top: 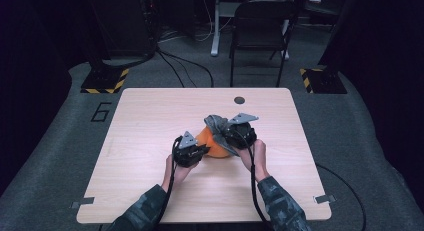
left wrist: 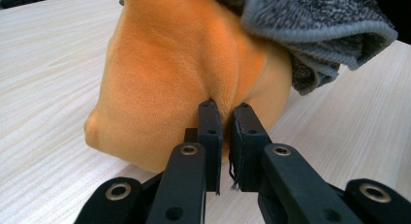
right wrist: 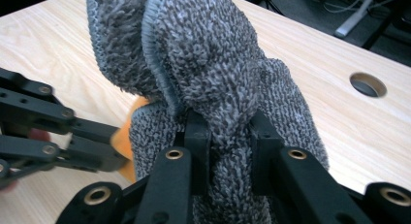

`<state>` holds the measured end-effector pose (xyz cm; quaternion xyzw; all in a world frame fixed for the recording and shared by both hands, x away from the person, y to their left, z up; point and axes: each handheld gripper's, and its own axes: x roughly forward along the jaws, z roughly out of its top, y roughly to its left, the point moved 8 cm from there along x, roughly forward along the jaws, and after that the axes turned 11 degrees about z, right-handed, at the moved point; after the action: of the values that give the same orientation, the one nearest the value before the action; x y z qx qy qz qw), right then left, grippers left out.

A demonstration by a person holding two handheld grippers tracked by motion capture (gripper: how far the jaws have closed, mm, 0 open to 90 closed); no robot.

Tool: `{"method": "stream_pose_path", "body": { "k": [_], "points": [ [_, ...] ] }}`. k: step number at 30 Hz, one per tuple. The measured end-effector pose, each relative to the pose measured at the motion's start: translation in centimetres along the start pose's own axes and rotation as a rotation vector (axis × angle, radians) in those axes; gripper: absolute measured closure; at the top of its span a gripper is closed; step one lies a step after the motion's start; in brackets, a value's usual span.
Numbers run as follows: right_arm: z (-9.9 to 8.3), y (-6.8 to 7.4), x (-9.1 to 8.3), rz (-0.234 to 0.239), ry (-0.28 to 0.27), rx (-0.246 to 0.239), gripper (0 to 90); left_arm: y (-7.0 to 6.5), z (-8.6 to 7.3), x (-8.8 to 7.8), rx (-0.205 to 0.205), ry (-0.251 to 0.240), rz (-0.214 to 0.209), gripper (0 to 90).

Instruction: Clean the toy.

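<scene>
Mid-desk (top: pixel 150 116), an orange plush cushion (top: pixel 212 145) lies partly under a grey knitted sock (top: pixel 216 122), which drapes over its far, upper side. The left gripper (left wrist: pixel 225 118), nearer the orange plush, has its jaws nearly shut, pinching a fold of the short, velvety pile. The right gripper (right wrist: pixel 227 132) clamps a bunched ridge of the sock's looped, terry-like knit. The sock's long axis runs away from the right jaws, so any peeling pull runs along it while the left gripper anchors the cushion.
</scene>
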<state>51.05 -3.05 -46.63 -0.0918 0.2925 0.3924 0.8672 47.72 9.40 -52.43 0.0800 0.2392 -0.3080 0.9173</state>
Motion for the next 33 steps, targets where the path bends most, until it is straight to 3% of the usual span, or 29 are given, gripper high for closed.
{"method": "stream_pose_path", "body": {
  "k": [10, 18, 19, 22, 26, 33],
  "points": [
    [-1.6, -2.7, -0.4, -0.030, 0.035, 0.075, 74.6, 0.3, 0.1, 0.1, -0.020, -0.012, -0.003, 83.8],
    [-2.6, -4.0, -0.1, -0.049, 0.061, 0.117, 74.6, 0.3, 0.1, 0.1, -0.020, -0.014, -0.006, 83.7],
    [-2.9, -4.2, -0.1, -0.049, 0.075, 0.106, 74.5, 0.3, 0.2, 0.1, -0.025, -0.014, -0.009, 83.7],
    [-3.4, -4.9, 0.0, -0.053, 0.091, 0.143, 74.5, 0.5, 0.2, 0.1, -0.013, -0.012, -0.006, 83.7],
    [-4.6, -5.8, 0.5, -0.057, 0.130, 0.171, 74.5, 0.5, 0.2, 0.2, -0.031, -0.011, -0.010, 83.7],
    [-6.3, -6.6, 1.6, -0.050, 0.172, 0.233, 74.5, 0.5, 0.1, 0.2, -0.031, -0.012, -0.010, 83.6]
  ]
}}
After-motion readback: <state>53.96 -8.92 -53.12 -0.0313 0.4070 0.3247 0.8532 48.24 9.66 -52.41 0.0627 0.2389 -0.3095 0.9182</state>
